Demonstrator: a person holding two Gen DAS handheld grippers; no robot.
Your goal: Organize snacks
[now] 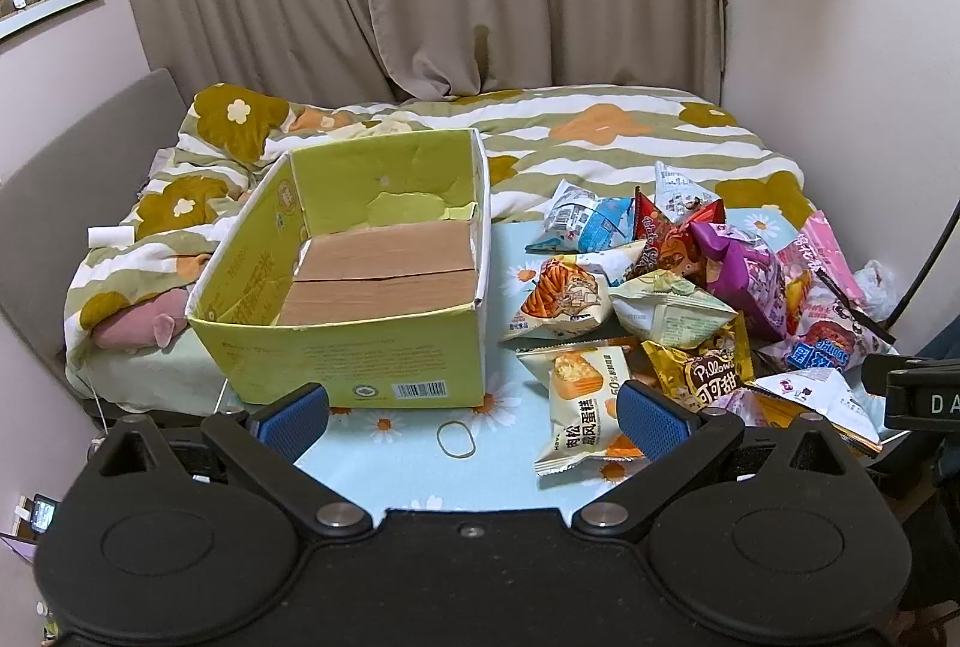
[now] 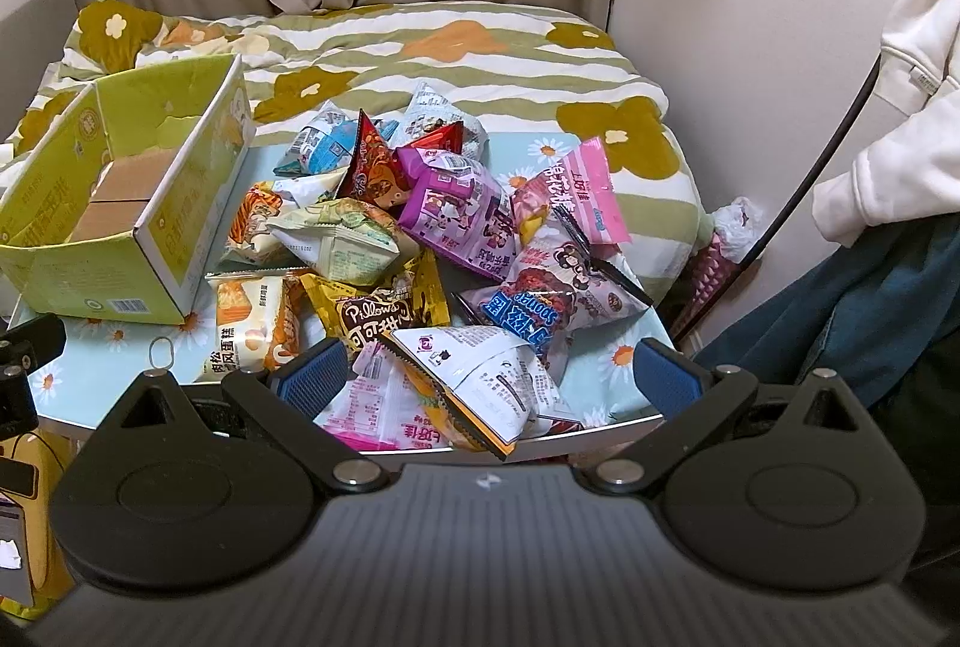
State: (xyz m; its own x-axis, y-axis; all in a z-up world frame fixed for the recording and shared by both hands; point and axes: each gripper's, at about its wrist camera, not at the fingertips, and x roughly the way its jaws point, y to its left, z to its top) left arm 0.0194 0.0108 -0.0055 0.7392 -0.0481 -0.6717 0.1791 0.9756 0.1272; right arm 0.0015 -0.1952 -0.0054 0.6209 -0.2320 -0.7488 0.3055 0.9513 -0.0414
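Note:
An open yellow-green cardboard box (image 1: 360, 347) (image 2: 162, 251) stands on the left of a small flower-print table (image 1: 420, 473) (image 2: 108, 365); I see nothing inside it but its brown floor. To its right lies a heap of several snack packets: a cream cake packet (image 1: 582, 413) (image 2: 246, 329), a gold Pillows packet (image 1: 702, 371) (image 2: 378, 317), a purple packet (image 1: 744, 275) (image 2: 462, 209), a white packet (image 2: 486, 377). My left gripper (image 1: 474, 416) hangs open over the table's near edge, in front of the box. My right gripper (image 2: 489, 377) hangs open over the nearest packets.
A rubber band (image 1: 457, 437) (image 2: 162, 349) lies on the table near the box. Behind the table is a bed with a flowered duvet (image 1: 600, 137) (image 2: 450, 47), then curtains. A person in a white top and jeans (image 2: 900, 257) sits at the right. A black cable (image 2: 822, 155) runs there.

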